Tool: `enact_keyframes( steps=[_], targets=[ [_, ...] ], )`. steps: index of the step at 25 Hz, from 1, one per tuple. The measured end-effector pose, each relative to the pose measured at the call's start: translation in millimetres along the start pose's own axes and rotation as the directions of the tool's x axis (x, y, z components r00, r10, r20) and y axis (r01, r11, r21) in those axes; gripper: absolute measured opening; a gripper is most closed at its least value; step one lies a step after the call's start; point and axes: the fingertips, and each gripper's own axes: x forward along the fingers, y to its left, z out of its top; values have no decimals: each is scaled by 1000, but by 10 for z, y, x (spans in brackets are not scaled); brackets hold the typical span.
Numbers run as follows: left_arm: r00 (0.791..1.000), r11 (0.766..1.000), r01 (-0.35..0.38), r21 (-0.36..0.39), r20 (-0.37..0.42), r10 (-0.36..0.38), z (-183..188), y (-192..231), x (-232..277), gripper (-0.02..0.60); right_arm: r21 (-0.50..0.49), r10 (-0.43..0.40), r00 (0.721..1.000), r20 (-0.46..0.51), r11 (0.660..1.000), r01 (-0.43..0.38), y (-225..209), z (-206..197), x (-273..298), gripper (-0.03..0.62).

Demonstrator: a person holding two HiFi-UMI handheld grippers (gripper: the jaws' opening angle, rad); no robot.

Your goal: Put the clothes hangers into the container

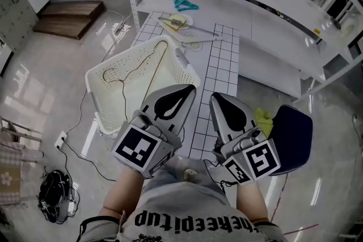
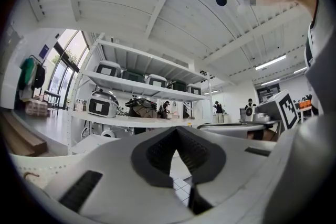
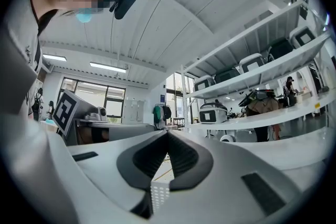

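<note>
Both claws hover low in the frame, close to the person's body and well short of any hanger. The left claw (image 1: 187, 92) is clenched on nothing, its dark pads meeting at the tips. The right claw (image 1: 217, 100) is likewise clenched and empty.

The white perforated basket (image 1: 102, 100) stands left of centre on the gridded table (image 1: 224, 65). One tan wire hanger (image 1: 148, 65) already lies inside it. A teal hanger (image 1: 184, 4) rests on the white surface at top centre. What looks like a pale hanger (image 1: 195, 37) lies just below it, beside a small plate (image 1: 180, 21).

My judgement is that the work is partly done, with the far hangers left to fetch. The risks come from that reach:
- A thin hanger lying flat could slip out of a pinch taken on its bar.
- The pale one lies so near the plate that a careless sweep could drag the plate along.
- A hook could catch on the basket's rim at the drop and leave the hanger half out.
</note>
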Motion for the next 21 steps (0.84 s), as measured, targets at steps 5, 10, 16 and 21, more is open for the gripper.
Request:
enact_keyframes(
  steps=[5, 10, 16, 21],
  targets=[
    [1000, 1000, 9, -2, -7, -9, -20, -103, 72, 14, 0, -9, 1000, 5, 1000, 9, -67, -1, -89, -5],
    [1000, 1000, 7, -7, -2, -7, -1, -171, 76, 14, -5, -7, 1000, 10, 1000, 7, -59, 25, -157, -5],
    [1000, 1000, 4, -4, 2, -4, -5, -249, 60, 14, -13, 1, 1000, 11, 1000, -1, -34, 21, -230, -5],
    [1000, 1000, -1, -4, 0, 1, 6, -313, 67, 14, -11, 6, 1000, 12, 1000, -6, -42, 38, -286, -5]
  ],
)
